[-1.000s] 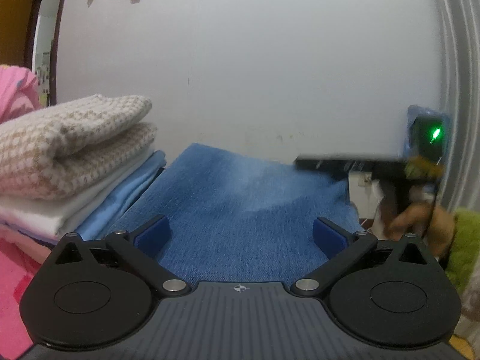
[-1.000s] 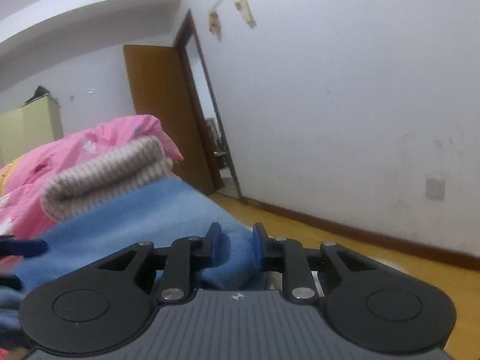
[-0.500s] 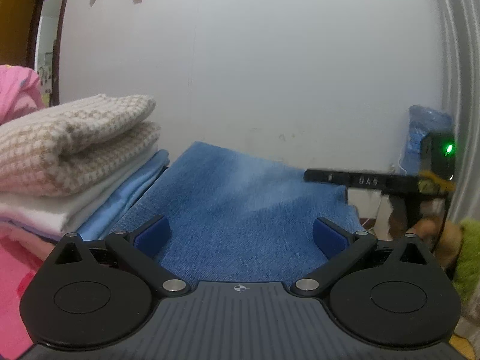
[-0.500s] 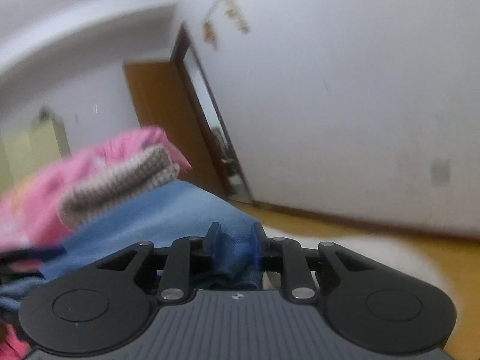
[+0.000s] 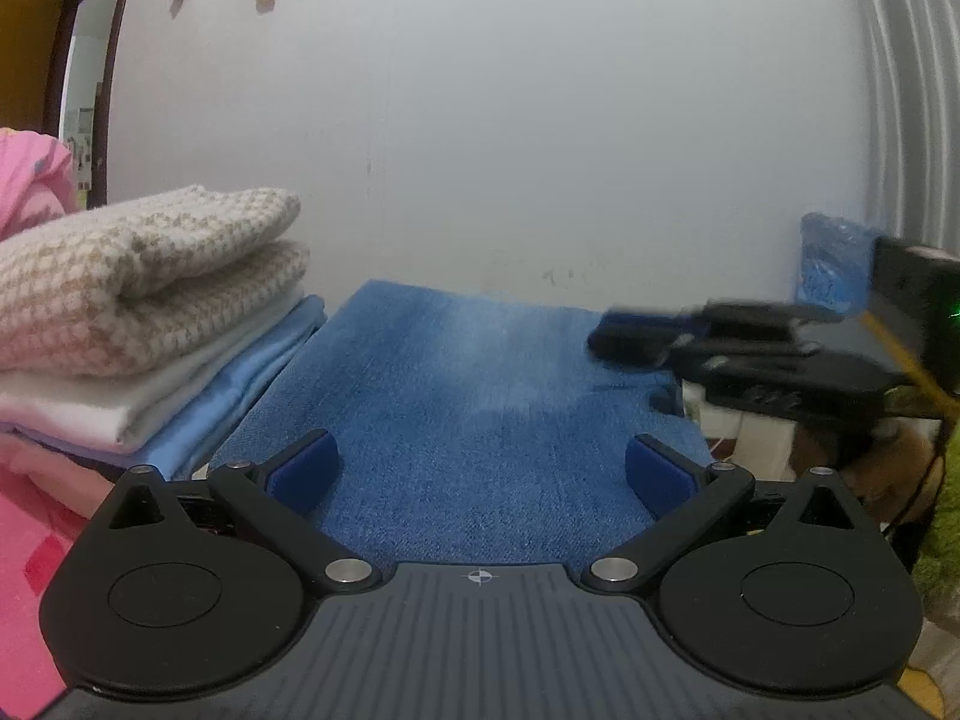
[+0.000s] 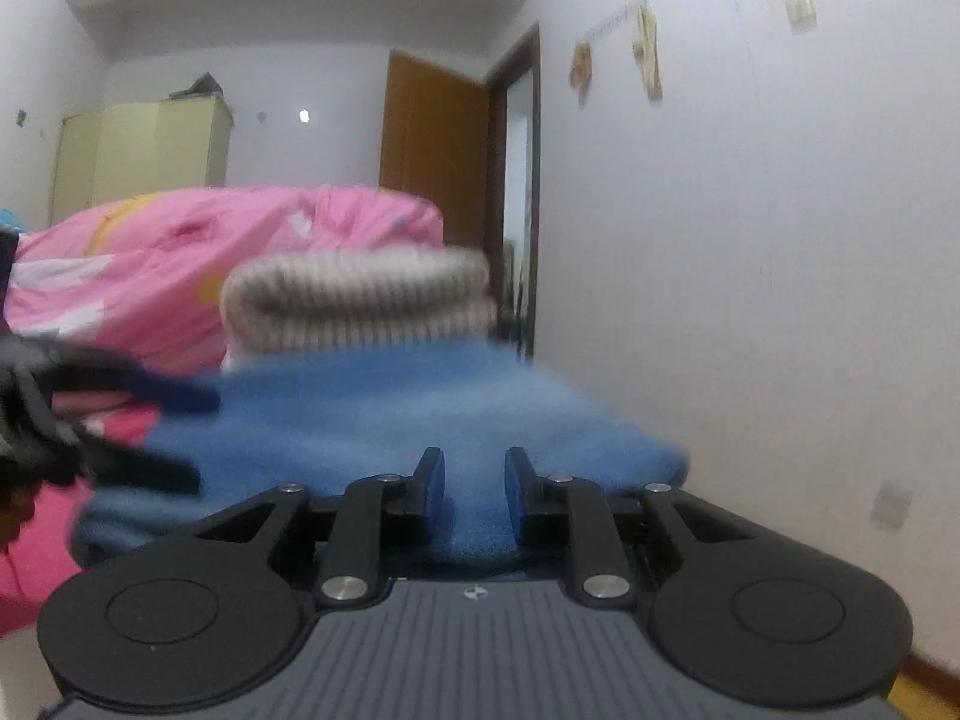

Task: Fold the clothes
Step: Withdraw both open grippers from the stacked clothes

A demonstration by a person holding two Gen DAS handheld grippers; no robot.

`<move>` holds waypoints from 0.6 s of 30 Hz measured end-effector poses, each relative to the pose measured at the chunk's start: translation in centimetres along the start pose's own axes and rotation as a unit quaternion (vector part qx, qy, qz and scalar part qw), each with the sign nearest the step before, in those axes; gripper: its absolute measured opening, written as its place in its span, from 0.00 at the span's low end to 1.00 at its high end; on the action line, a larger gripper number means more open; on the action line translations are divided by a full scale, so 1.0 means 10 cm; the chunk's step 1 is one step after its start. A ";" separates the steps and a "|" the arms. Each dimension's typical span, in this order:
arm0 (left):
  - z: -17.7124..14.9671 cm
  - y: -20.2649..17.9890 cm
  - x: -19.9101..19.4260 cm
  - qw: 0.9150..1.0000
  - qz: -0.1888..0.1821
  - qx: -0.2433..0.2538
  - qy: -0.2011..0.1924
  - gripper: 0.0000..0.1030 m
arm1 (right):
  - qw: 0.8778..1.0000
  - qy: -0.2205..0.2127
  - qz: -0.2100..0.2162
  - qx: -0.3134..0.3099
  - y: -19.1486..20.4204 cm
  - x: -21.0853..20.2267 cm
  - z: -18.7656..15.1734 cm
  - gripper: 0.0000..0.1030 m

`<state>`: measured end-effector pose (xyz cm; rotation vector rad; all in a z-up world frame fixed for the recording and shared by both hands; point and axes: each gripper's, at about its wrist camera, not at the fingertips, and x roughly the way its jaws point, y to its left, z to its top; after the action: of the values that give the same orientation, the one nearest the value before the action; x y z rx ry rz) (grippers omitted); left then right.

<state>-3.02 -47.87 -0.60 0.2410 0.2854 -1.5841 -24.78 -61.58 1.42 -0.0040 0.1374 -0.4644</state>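
A blue denim garment (image 5: 468, 372) lies flat on the bed, folded to a rectangle. My left gripper (image 5: 480, 471) hovers low over its near edge, jaws wide open, with the cloth lying under them and not pinched. My right gripper (image 6: 474, 480) is shut on the garment (image 6: 390, 414) at its right side, a fold of blue cloth squeezed between the narrow jaws. In the left wrist view the right gripper (image 5: 630, 342) shows blurred above the garment's right edge. The left gripper (image 6: 180, 438) shows blurred at the left of the right wrist view.
A stack of folded clothes (image 5: 150, 276), beige check knit on top of white and light blue pieces, sits left of the garment. A pink quilt (image 6: 180, 258) lies behind it. A white wall (image 5: 540, 150) is close ahead, a blue plastic bag (image 5: 831, 264) at the right.
The right gripper has swung in over the garment's right edge and rolled level, still pinching blue cloth. The left gripper has stayed put and open.
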 end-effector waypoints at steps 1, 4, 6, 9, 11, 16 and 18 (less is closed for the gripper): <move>-0.01 0.00 0.00 1.000 0.000 0.000 -0.003 1.00 | 1.000 -0.010 0.003 -0.013 0.01 -0.06 -0.01 0.24; -0.02 -0.06 0.00 1.000 0.002 0.005 -0.007 1.00 | 0.998 0.016 -0.001 -0.052 0.05 -0.02 -0.27 0.28; 0.00 -0.07 -0.02 1.000 0.006 0.000 -0.011 1.00 | 1.000 0.014 0.003 -0.016 -0.01 -0.01 -0.17 0.28; 0.06 -0.02 -0.04 1.000 0.004 -0.015 -0.015 1.00 | 1.000 -0.012 0.001 0.018 -0.08 -0.07 0.08 0.29; 0.12 0.01 -0.06 0.999 0.004 -0.026 -0.026 1.00 | 0.999 -0.034 -0.006 0.036 -0.16 -0.05 0.18 0.30; 0.20 0.28 0.18 0.994 0.024 -0.105 -0.001 1.00 | 0.995 0.052 -0.056 0.067 -0.32 0.49 -0.08 0.30; 0.18 0.29 0.28 0.995 0.040 -0.093 0.016 1.00 | 0.996 0.041 -0.073 0.031 -0.23 0.43 -0.13 0.30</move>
<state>-0.19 -51.19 0.08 0.1323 0.4403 -1.4661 -22.21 -65.49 -0.39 0.0662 0.2043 -0.6157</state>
